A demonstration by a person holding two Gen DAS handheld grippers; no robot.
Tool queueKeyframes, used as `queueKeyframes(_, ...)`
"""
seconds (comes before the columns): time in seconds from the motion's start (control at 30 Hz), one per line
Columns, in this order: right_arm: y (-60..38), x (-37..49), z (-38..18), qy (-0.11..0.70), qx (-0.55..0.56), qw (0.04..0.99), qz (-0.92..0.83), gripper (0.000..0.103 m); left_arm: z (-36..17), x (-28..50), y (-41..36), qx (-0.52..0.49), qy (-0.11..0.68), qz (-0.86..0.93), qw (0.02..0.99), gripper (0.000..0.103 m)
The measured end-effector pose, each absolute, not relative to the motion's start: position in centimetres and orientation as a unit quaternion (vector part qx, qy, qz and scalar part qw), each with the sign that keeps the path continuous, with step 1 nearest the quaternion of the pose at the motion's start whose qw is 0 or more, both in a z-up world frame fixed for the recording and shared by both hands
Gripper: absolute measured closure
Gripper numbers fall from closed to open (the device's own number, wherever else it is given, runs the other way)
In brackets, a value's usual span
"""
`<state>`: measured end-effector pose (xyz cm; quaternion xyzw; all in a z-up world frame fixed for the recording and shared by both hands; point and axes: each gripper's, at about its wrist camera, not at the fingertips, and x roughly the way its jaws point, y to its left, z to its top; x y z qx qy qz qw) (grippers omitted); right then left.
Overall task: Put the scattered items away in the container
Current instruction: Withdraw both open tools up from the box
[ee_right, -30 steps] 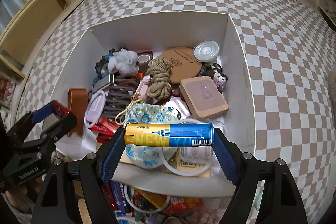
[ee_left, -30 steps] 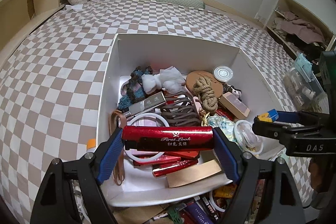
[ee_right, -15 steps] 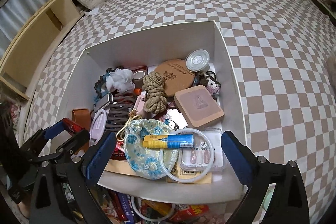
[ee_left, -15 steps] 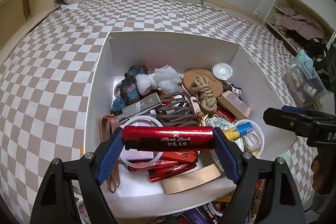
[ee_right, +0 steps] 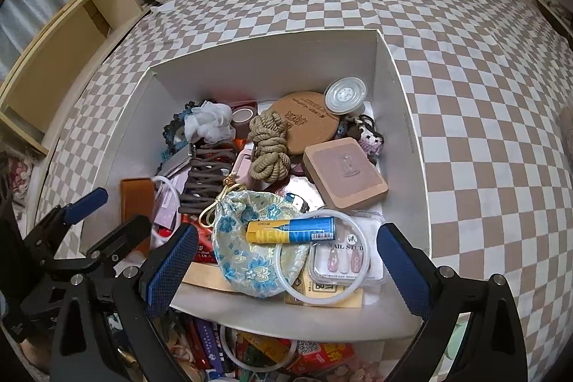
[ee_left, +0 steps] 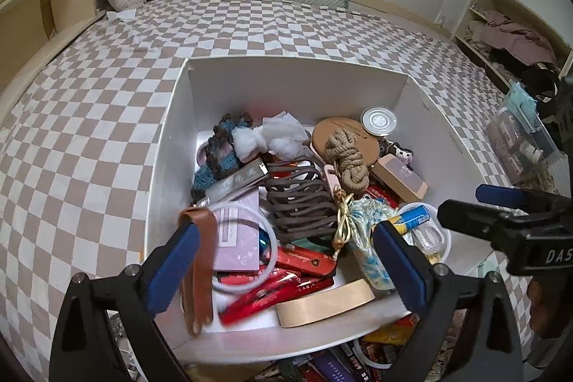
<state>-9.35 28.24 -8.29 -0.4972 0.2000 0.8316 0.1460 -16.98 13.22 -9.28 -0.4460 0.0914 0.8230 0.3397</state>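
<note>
both grippers' fingers [ee_left: 172,267] apart above white box [ee_left: 286,77]

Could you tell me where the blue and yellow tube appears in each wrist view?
Left wrist: the blue and yellow tube lies right of centre, partly hidden by the floral pouch.
Right wrist: the tube lies low centre, across that pouch.
Shared landmark: rope coil.

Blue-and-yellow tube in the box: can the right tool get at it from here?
Probably yes. The tube lies exposed on the floral pouch, nothing over it, and the right tool hangs open just above the box.
</note>
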Motion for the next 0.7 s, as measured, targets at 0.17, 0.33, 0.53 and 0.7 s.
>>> queueKeyframes(0.17, 28.3, -9.2, -8.3, 0.200, -0.496, 0.146, 0.832, 0.003, -8.8, -16.9, 13.0, -0.442, 0.091, 0.826, 0.337, 0.005)
queueKeyframes(0.33, 28.4, -8.8, -8.0, 0.200, -0.493, 0.147, 0.834, 0.003, -8.7, -16.6, 12.8, -0.440, 0.095, 0.829, 0.332, 0.005)
queueKeyframes(0.53, 28.4, -8.5, -7.6, 0.199, -0.489, 0.147, 0.837, 0.003, -8.3, -16.4, 12.5, -0.437, 0.096, 0.832, 0.328, 0.005)
queueKeyframes(0.7, 28.1, -8.4, -7.4, 0.192, -0.487, 0.147, 0.840, 0.003, -7.9, -16.3, 12.3, -0.434, 0.098, 0.834, 0.326, 0.005)
